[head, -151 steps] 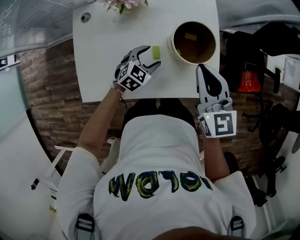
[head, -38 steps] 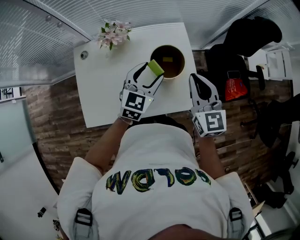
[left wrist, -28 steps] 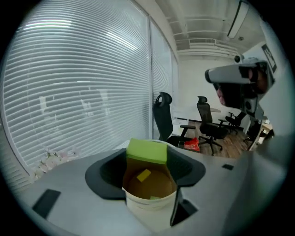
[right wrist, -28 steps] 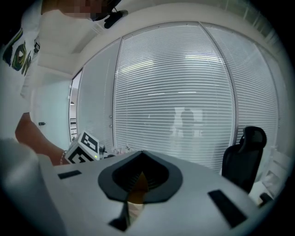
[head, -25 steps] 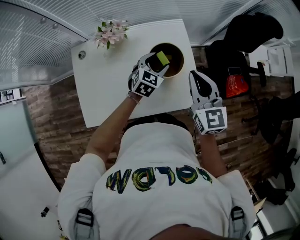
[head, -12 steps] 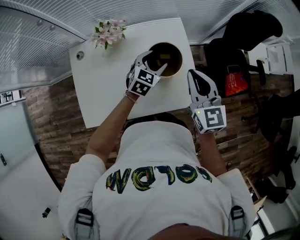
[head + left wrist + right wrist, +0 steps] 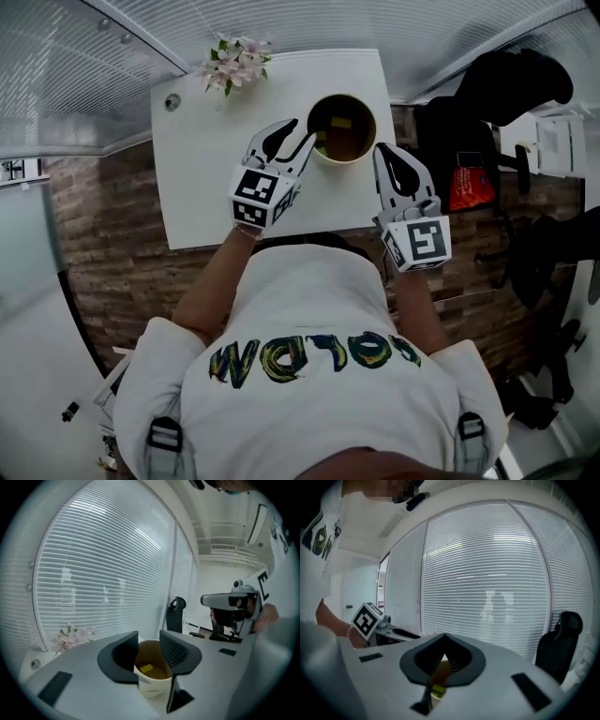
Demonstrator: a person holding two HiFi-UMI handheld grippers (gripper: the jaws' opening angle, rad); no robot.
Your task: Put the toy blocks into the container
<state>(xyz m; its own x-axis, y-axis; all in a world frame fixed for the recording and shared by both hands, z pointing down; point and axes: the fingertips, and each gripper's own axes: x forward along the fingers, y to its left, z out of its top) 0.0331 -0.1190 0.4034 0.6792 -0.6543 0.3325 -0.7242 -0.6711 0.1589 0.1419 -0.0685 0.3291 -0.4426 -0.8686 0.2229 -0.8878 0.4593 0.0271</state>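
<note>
The tan round container (image 7: 368, 143) stands at the right of the white table (image 7: 202, 187). A yellow block (image 7: 340, 122) lies flat on its bottom, and a green block (image 7: 322, 147) shows just inside its near-left rim. My left gripper (image 7: 302, 132) hovers beside the container's left rim. Its jaws have just been closing, a gap still shows and nothing is between them. In the left gripper view (image 7: 149, 637) the container (image 7: 152, 686) and the yellow block (image 7: 146, 668) show through that gap. My right gripper (image 7: 382, 150) waits at the container's right with its tips together (image 7: 440, 641).
A pot of pink flowers (image 7: 236, 61) and a round cable hole (image 7: 172, 101) sit at the table's far left. A black office chair (image 7: 511, 84) and a red bag (image 7: 466, 187) stand right of the table. Window blinds run behind it.
The green block left the left jaws and dropped into the container. The left gripper then pulled back from over the container, up and to the left, with its jaws narrower. The right gripper barely moved.
</note>
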